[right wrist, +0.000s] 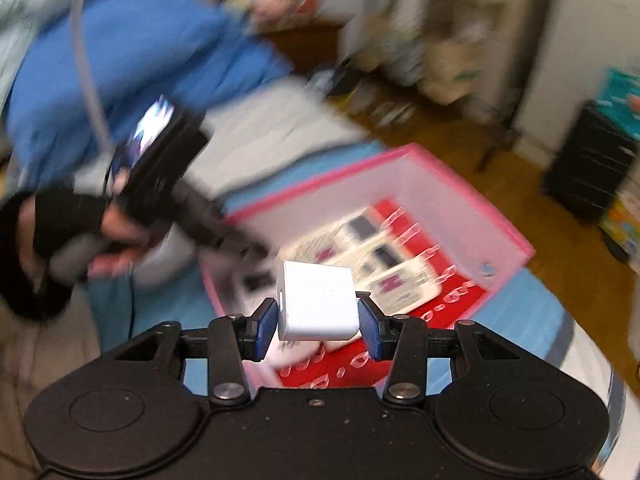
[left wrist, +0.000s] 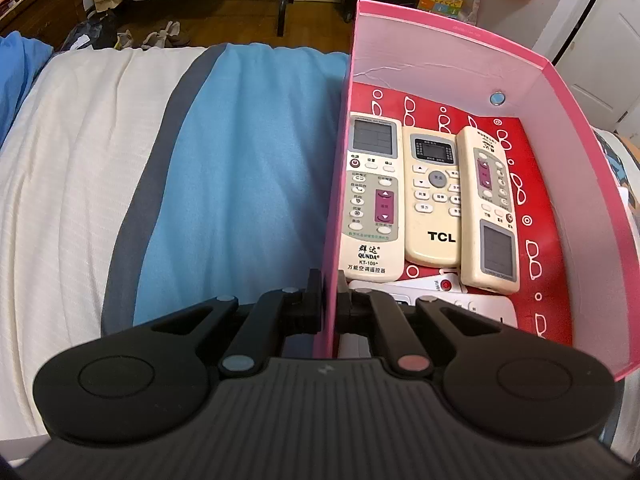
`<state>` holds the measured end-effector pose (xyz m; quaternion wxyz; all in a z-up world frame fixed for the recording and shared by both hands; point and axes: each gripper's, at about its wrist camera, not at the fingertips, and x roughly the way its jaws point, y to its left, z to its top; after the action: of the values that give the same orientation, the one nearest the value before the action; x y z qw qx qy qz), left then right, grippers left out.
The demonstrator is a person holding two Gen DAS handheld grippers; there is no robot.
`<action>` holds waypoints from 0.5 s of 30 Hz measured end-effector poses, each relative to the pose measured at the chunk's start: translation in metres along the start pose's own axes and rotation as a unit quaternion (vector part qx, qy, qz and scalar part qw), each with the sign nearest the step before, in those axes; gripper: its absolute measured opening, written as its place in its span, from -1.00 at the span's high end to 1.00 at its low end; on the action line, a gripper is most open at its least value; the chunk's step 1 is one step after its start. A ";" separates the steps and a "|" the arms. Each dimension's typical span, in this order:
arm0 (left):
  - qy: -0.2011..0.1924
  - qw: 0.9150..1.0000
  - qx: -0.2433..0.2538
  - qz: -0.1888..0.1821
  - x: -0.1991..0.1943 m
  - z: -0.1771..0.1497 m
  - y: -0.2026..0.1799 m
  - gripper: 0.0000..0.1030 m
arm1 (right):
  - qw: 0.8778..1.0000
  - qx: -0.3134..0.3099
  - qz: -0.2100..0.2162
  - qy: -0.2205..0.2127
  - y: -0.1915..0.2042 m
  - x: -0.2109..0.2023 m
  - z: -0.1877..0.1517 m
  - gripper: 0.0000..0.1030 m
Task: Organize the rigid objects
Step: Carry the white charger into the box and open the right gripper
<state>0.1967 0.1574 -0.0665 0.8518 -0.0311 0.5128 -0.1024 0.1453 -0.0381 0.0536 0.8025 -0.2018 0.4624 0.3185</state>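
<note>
A bedroom with a wooden floor [left wrist: 256,12] is showing behind a bed whose cover [left wrist: 80,168] is lying in cream, grey and blue bands. On the blue band a pink box [left wrist: 440,52] is sitting open, its inner walls pale and its floor red with a white eyeglass print.

Inside it, three cream remotes are lying side by side: a QUNDA remote [left wrist: 372,200] against the near-left wall, a TCL remote [left wrist: 434,196] just beside it, and a third remote [left wrist: 494,208] turned the other way round, its screen toward the camera. More white pieces are lying at the near end, partly hidden behind the gripper.

The left gripper [left wrist: 330,300] is pinching the box's left wall, one finger outside and one inside, jaws pressed nearly together on the thin card. In the right wrist view a gloved hand [right wrist: 68,236] is holding that tool at the box's edge.

The right gripper [right wrist: 318,320] is hanging over the near part of the box, carrying a white rectangular block [right wrist: 318,304] between its blue pads [right wrist: 266,322]. Its jaws are standing about half open, filled by the block, and the pads are bearing on its two sides. The rest of this view is smeared with blur, so the block's markings cannot be read.
</note>
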 end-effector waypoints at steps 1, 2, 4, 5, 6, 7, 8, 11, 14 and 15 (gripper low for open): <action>0.000 1.000 0.000 0.000 0.000 0.000 0.000 0.93 | 0.999 -0.019 0.004 0.029 0.001 0.009 0.007 0.04; 0.000 1.000 0.000 0.000 -0.001 0.000 0.000 0.93 | 0.997 -0.042 0.007 0.060 0.000 0.019 0.012 0.04; 0.000 1.000 0.001 0.000 -0.001 0.000 0.000 0.93 | 0.990 -0.079 0.013 0.113 0.002 0.037 0.018 0.04; -0.001 1.000 0.001 -0.001 0.000 0.000 0.001 0.93 | 0.986 -0.090 0.020 0.136 0.000 0.045 0.019 0.04; 0.000 1.000 0.000 -0.002 0.000 0.000 0.001 0.93 | 0.982 -0.099 0.027 0.156 0.000 0.053 0.020 0.05; 0.000 1.000 0.000 -0.002 -0.001 0.000 0.000 0.93 | 0.979 -0.108 0.032 0.169 0.000 0.059 0.019 0.05; 0.000 1.000 0.000 -0.002 -0.001 0.000 0.001 0.93 | 0.975 -0.120 0.039 0.183 0.002 0.065 0.015 0.05; -0.001 1.000 0.001 -0.002 -0.001 0.000 0.000 0.93 | 0.965 -0.146 0.054 0.211 0.003 0.079 0.012 0.05; -0.001 1.000 0.002 -0.003 -0.001 -0.001 0.001 0.93 | 0.960 -0.155 0.065 0.223 0.007 0.085 0.009 0.04; -0.001 1.000 0.002 -0.003 -0.001 -0.001 0.001 0.93 | 0.958 -0.155 0.070 0.232 0.007 0.088 0.007 0.05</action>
<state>0.1960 0.1590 -0.0660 0.8523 -0.0306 0.5112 -0.1060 0.1772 -0.0006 -0.0196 0.6075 -0.3593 0.5936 0.3866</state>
